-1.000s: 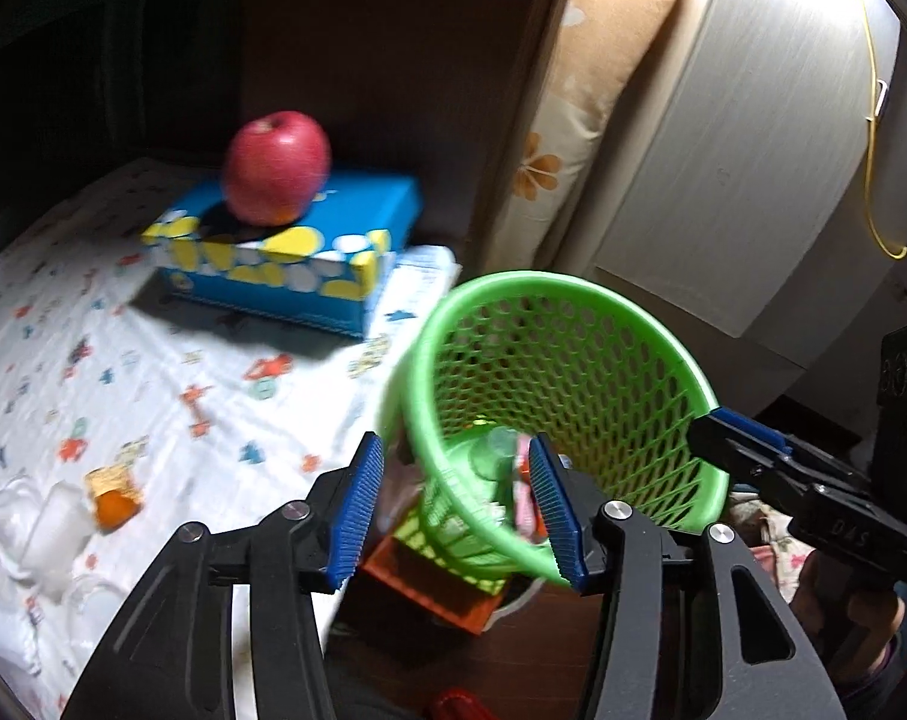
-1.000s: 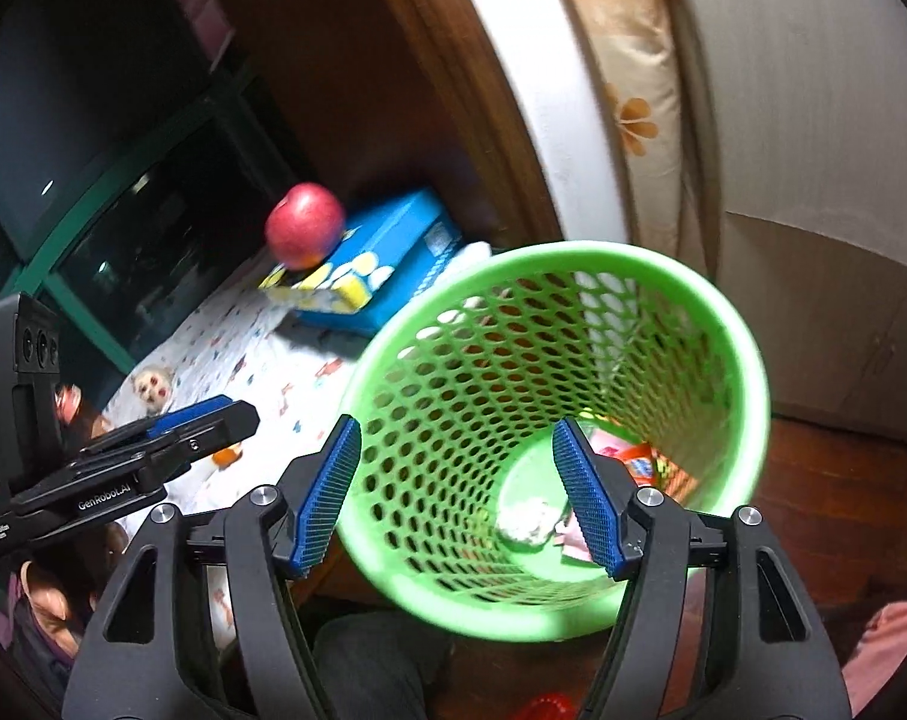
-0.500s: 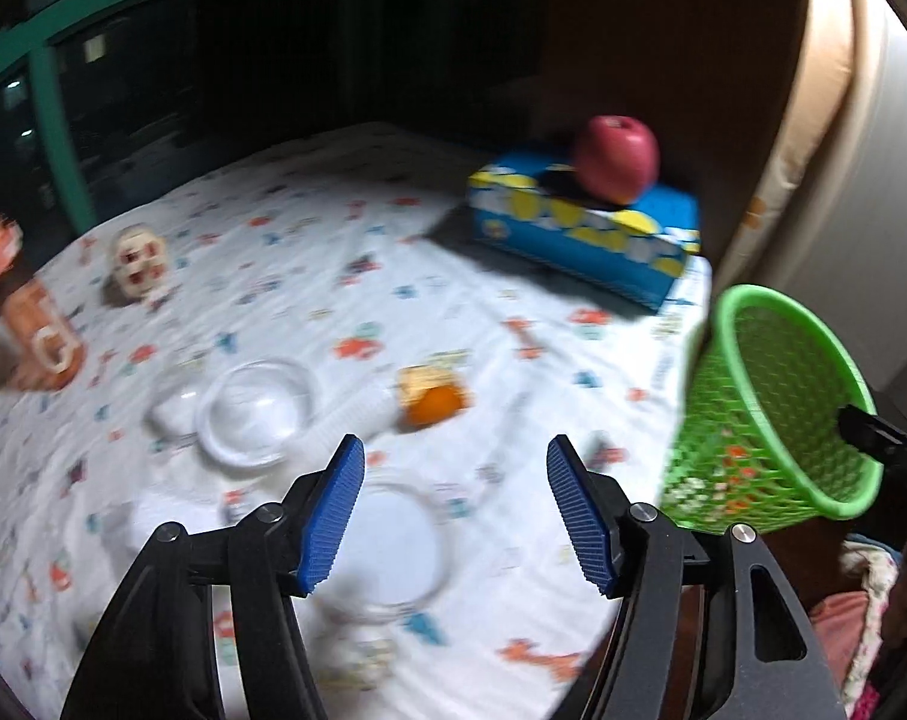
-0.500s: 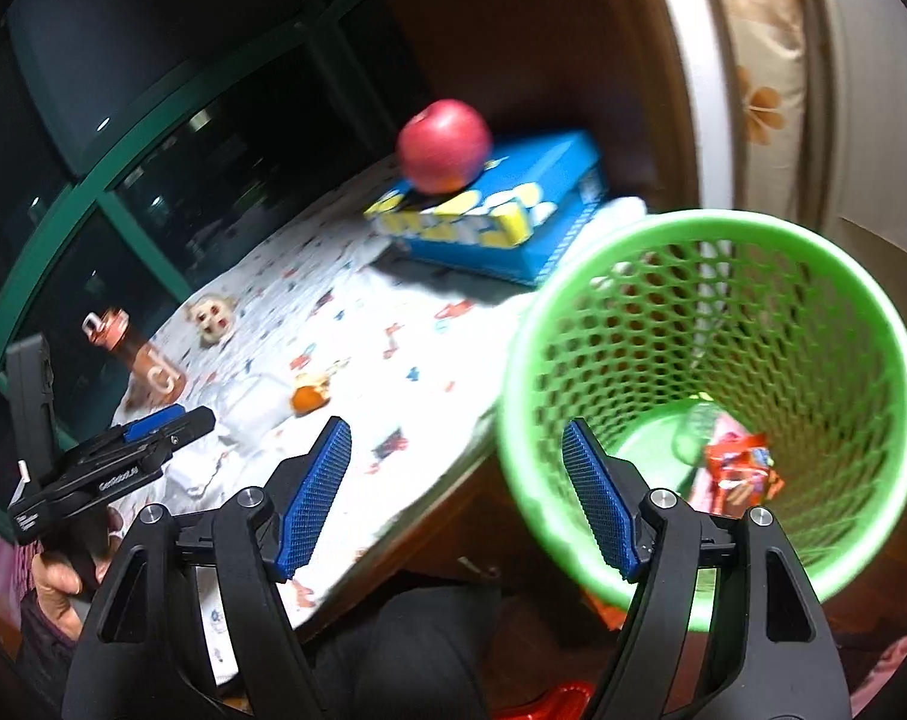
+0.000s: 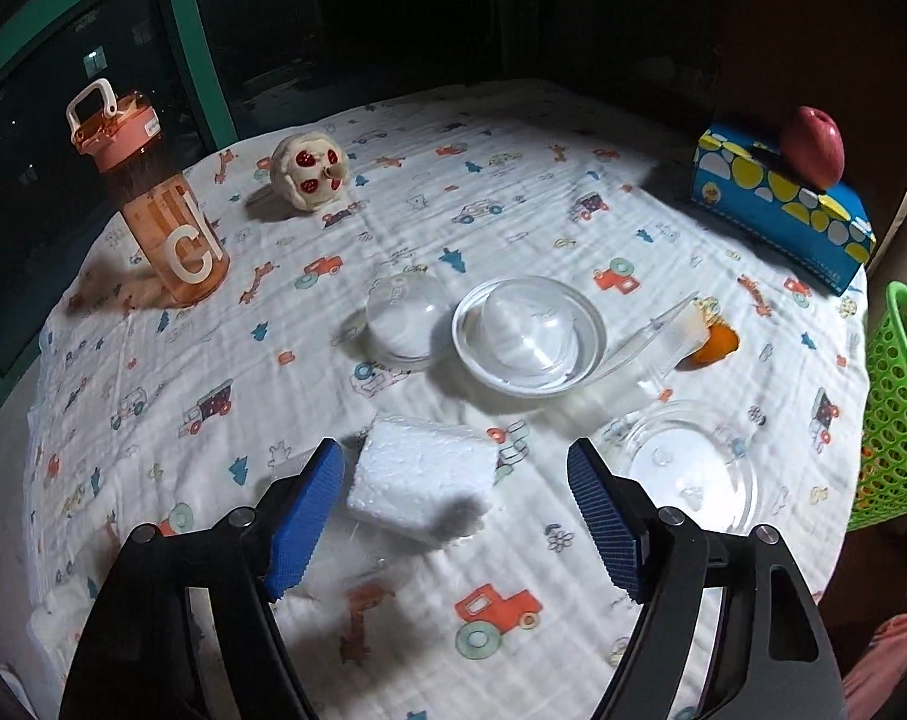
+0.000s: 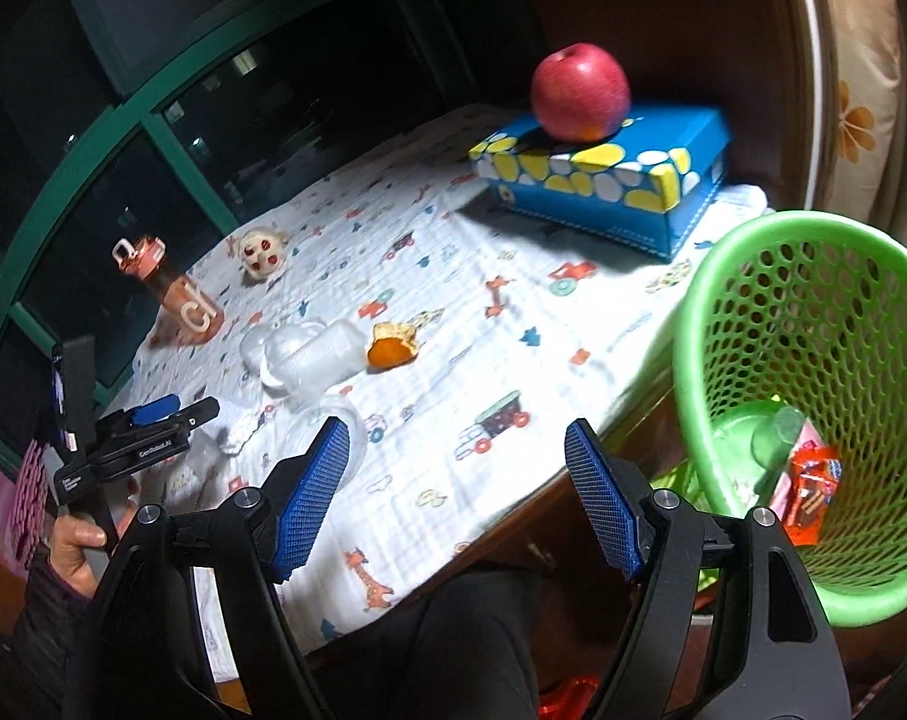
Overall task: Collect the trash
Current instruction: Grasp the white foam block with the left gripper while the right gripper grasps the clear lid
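**Two hand-held grippers above a cluttered bench, trash bin at the right edge**

A round bench (image 5: 513, 138) covered with a white cloth printed with small vehicles fills the left wrist view. In the lower centre lies a white foam block (image 5: 420, 477), close to the left hand-held gripper (image 5: 456, 516), whose jaws are opening and grip nothing; the block sits partly between them, nearer the left pad. Above it rest a clear plastic cup (image 5: 402, 321), a clear domed lid (image 5: 528, 336) and, at right, an orange peel (image 5: 714, 342) beside a clear wrapper. A flat clear lid (image 5: 690, 468) lies lower right. An orange water bottle (image 5: 159, 210) stands upper left, a small plush toy (image 5: 309, 171) beside it. A red apple (image 5: 813, 147) sits on a blue tissue box (image 5: 777, 204) upper right.

The green mesh bin (image 6: 813, 396) stands at the right of the right wrist view, beyond the bench edge, holding a red wrapper (image 6: 810, 489). The right hand-held gripper (image 6: 456, 489) hangs wide apart and empty over the bench edge, angled downward. A hand (image 6: 78, 546) at lower left holds the other tool.
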Motion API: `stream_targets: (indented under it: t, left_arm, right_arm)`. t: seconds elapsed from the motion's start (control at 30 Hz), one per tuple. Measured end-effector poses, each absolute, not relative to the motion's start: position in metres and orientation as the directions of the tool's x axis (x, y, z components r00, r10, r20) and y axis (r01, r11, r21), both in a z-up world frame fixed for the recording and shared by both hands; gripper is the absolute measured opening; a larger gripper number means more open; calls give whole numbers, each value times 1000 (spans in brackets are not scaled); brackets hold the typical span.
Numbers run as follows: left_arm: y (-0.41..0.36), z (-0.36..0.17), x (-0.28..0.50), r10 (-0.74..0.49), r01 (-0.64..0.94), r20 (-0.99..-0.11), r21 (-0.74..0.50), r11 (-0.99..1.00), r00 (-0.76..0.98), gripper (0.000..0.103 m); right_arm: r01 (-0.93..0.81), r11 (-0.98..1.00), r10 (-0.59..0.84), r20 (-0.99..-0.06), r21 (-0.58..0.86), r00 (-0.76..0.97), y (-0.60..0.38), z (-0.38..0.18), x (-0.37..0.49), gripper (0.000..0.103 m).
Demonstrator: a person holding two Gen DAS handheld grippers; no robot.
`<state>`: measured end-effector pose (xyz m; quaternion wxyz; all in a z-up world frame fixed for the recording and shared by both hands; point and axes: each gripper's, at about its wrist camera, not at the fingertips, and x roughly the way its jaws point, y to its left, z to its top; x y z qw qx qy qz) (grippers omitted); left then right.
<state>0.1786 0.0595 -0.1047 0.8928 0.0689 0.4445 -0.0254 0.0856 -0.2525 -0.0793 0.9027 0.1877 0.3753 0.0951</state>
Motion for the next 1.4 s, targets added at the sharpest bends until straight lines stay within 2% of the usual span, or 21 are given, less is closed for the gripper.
stream_targets:
  t: [0.5,0.57,0.6,0.63,0.73,1.03,1.4]
  left_arm:
    - [70,-140,188,13,200,-824,152,968,566,76]
    - [72,-142,190,18,194,-827,153,969,562,73]
    - [73,-144,191,15,194,-827,150,970,561,65]
    - [73,-145,192,9,198,-830,143,970,558,63]
    - [72,-144,191,10,198,-822,149,969,570,62]
    - [75,-117,180,-33,175,-788,95,980,615,62]
    - [89,-78,164,-110,140,-746,-23,990,656,62]
  right_arm:
    - [-131,926,354,-697,354,624,-193,-99,103,78]
    - [-144,930,352,-705,338,616,-186,-102,105,78]
    - [-151,931,351,-708,331,612,-183,-103,106,78]
    - [-159,932,352,-712,326,607,-179,-104,107,78]
    - [-175,931,359,-724,319,589,-170,-110,110,78]
    - [-248,927,374,-742,281,556,-139,-122,122,78]
    - [-347,918,361,-766,192,532,-90,-134,149,90]
